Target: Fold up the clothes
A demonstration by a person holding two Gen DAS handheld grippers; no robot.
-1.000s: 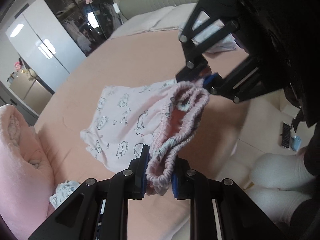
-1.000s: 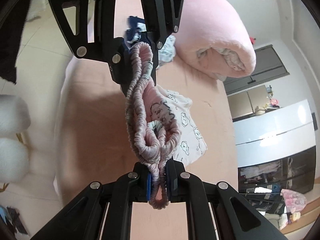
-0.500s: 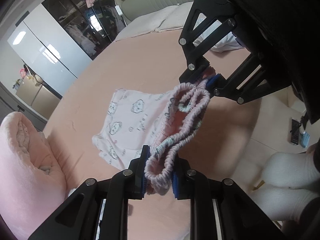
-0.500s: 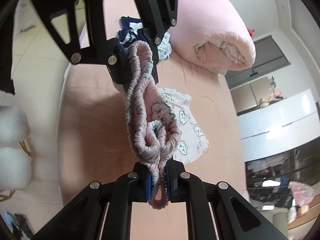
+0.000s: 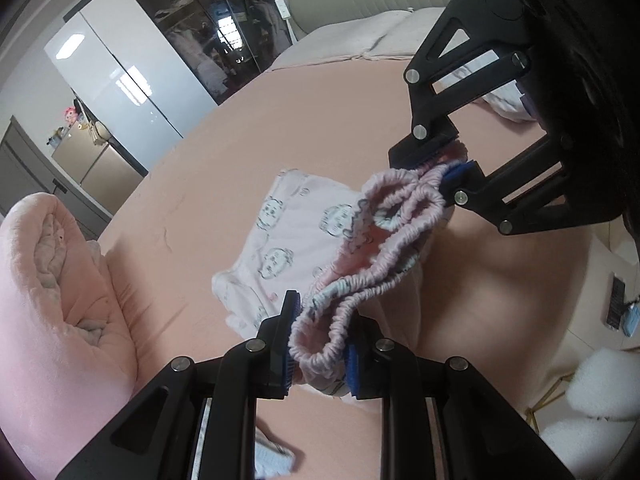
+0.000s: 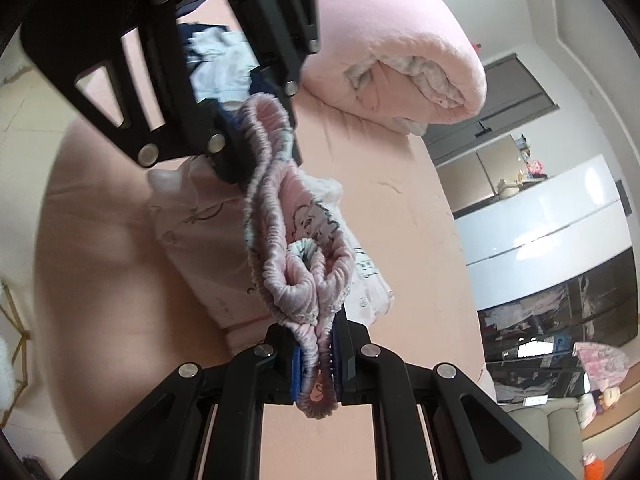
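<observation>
We hold the pink shorts [image 5: 280,240] by their gathered waistband [image 5: 384,248], which spans the gap between the two grippers. The left gripper [image 5: 318,344] has its jaws narrow and pinched on one end of the waistband; the right gripper [image 6: 316,364] has its jaws nearly closed on the other end. Both ends are therefore equally in hand, neither arm nearer.

The waistband's long axis runs straight from one gripper to the other, slack and bunched into loops in the middle (not pulled taut). The rest of the shorts hangs from the waistband down onto the bed [image 5: 320,112], with the leg ends pointing away from us and resting on the sheet, towards the middle of the bed.

A rolled pink blanket [image 5: 48,300] lies at the edge of the bed, beside the shorts but apart from them. A small heap of other clothes [image 6: 224,64] lies on the bed behind the left gripper.

We judge the next move to be laying the waistband flat on the bed.
</observation>
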